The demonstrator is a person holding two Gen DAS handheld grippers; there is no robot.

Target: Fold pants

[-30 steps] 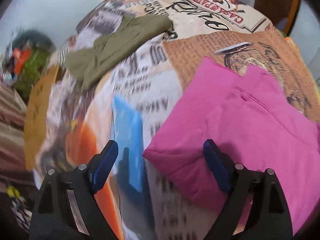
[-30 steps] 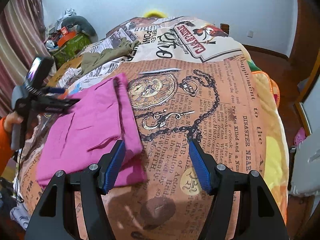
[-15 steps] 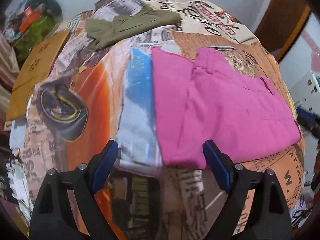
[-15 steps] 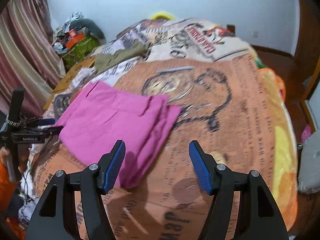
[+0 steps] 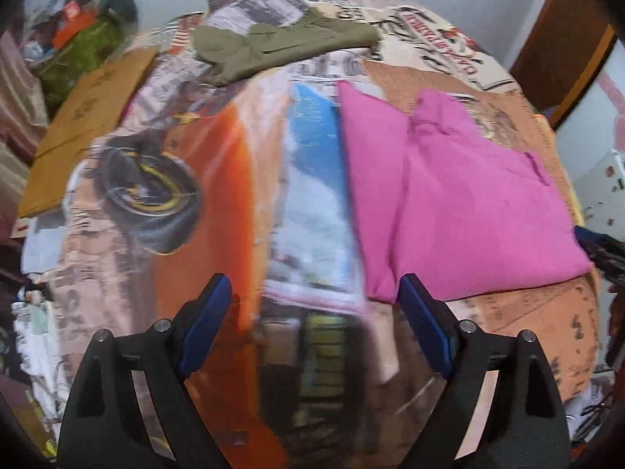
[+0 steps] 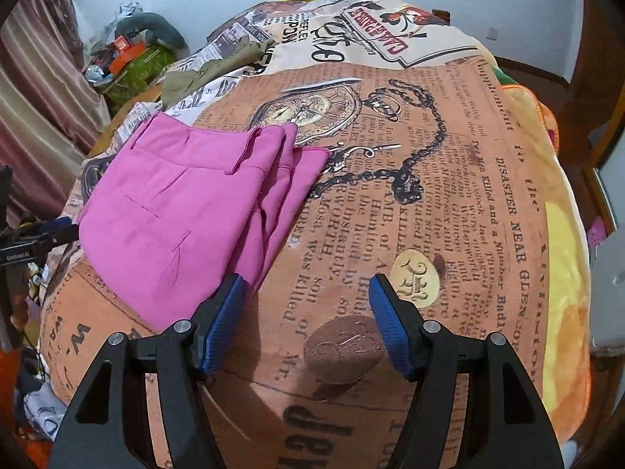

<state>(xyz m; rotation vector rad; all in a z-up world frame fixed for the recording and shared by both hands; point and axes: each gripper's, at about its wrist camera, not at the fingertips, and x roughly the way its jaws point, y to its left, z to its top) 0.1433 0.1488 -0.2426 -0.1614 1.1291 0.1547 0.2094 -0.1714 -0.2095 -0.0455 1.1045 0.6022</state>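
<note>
Pink pants lie folded into a flat stack on the printed bedspread. My left gripper hangs open above the spread, just left of the stack's near corner, with nothing between its blue pads. My right gripper is open too; its left pad hovers over the stack's near edge and its right pad over bare spread. The other gripper's tip shows at the right edge of the left wrist view, beside the pants.
Olive-green pants lie crumpled at the bed's far end. Flat cardboard and a heap of clutter sit off the bed's left side. A wooden door frame stands at the right.
My left gripper swung sideways off the pink stack and now sits beside its corner. The right gripper sank a little toward the stack's edge. The pants lie still since half a second ago.
</note>
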